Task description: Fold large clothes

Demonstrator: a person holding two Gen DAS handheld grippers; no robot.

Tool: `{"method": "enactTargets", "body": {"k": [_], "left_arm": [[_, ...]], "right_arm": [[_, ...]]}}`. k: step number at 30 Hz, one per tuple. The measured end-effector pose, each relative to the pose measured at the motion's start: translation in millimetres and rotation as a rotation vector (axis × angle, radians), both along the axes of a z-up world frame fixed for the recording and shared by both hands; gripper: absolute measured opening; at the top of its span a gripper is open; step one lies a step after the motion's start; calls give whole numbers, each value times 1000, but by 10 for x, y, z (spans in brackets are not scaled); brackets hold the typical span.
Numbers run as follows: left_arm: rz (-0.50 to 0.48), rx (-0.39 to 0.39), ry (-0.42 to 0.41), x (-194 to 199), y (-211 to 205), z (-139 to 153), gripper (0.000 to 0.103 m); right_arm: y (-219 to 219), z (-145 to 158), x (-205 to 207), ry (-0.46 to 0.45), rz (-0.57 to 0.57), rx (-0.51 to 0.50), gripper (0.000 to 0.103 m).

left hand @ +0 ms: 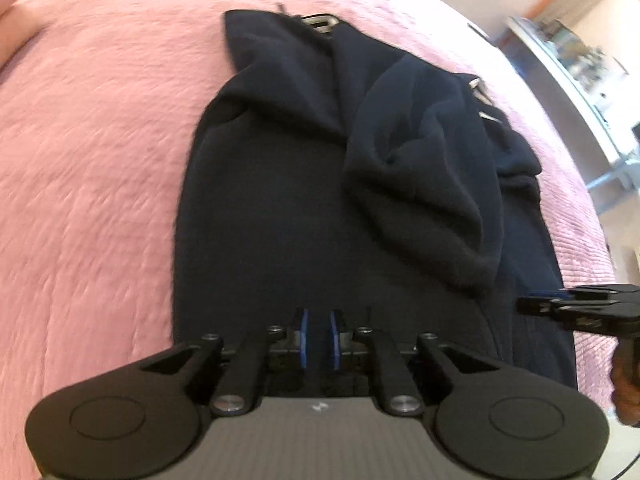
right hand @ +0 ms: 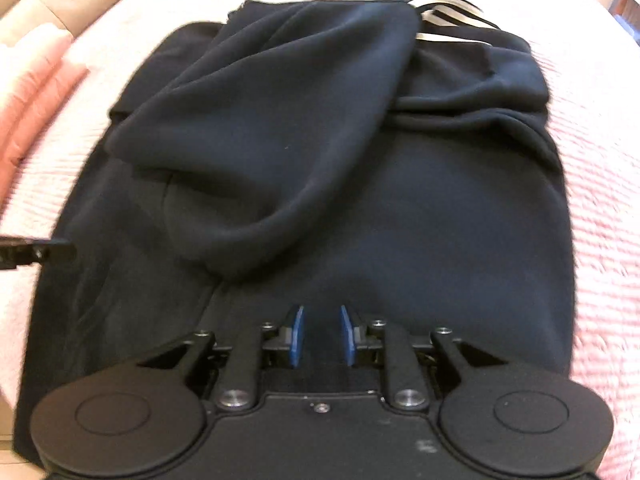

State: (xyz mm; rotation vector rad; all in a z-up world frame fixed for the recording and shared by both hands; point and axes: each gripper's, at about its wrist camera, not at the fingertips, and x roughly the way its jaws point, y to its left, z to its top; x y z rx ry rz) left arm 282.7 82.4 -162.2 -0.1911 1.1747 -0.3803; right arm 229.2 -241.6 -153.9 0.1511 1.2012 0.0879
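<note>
Pink bedspread (left hand: 92, 168) is left bare on both sides of the dark garment (left hand: 260, 240), so passage is given there. The middle is blocked by a bunched fold (right hand: 248, 128) (raised above the flat cloth). Shelving (left hand: 576, 64) is kept well apart.

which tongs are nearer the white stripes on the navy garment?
Right. The white stripes lie at the garment's far right corner; the right tongs hover over its near right part, the left tongs near its left side.

Pink bedspread (left hand: 100, 152), dark, perhaps navy, garment (left hand: 260, 240)
</note>
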Motion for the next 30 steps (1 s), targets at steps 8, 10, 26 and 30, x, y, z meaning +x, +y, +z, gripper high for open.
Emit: {"method": "enactTargets", "body": {"k": [8, 10, 26, 30], "left_arm": [[129, 99, 68, -673, 192, 126, 82], [145, 106, 100, -843, 300, 122, 81], [271, -130, 328, -1432, 807, -303, 78], [254, -155, 322, -1489, 823, -308, 77]], "right_arm": [[-596, 220, -706, 16, -19, 4, 71], [-776, 213, -946, 47, -57, -1, 71], [-1120, -128, -1810, 249, -168, 146, 73], [-1025, -237, -1917, 294, -144, 193, 64]]}}
